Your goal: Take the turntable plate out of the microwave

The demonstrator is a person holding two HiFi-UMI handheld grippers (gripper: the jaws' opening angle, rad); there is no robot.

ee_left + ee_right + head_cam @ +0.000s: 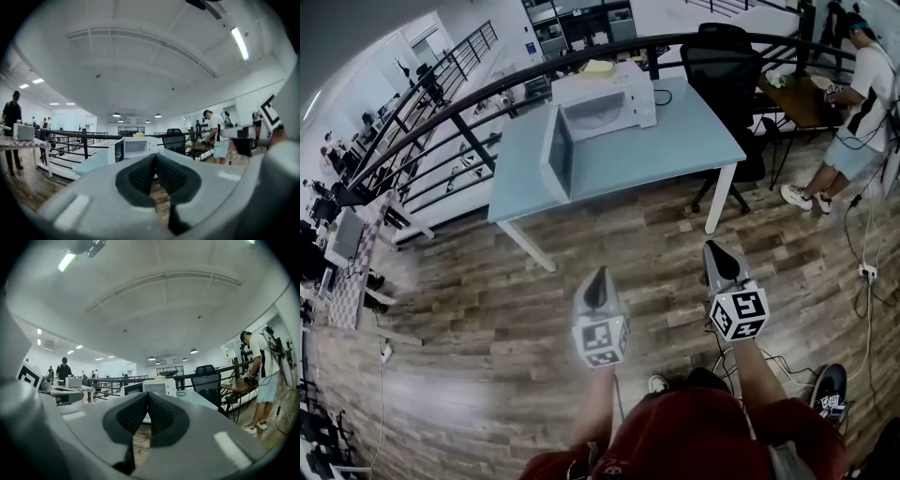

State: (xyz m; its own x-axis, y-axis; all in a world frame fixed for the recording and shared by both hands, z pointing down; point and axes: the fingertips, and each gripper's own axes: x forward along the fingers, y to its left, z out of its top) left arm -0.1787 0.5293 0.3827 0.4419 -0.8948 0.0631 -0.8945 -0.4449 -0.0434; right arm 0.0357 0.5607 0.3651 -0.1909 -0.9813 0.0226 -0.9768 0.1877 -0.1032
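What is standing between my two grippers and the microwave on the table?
Nothing visible. The microwave door stands open, and only wooden floor separates the left gripper and right gripper from the table.

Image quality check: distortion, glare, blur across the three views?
Head view: heavy fisheye, soft edges, microwave small, interior unreadable. Left gripper view: dark vignette, ceiling light glares, left hand-held gripper fills the bottom. Right gripper view: same vignette, right hand-held gripper blocks the lower frame.

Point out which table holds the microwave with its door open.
The light blue table with white legs, straight ahead; the microwave stands at its far side. The brown desk to the right shows none.
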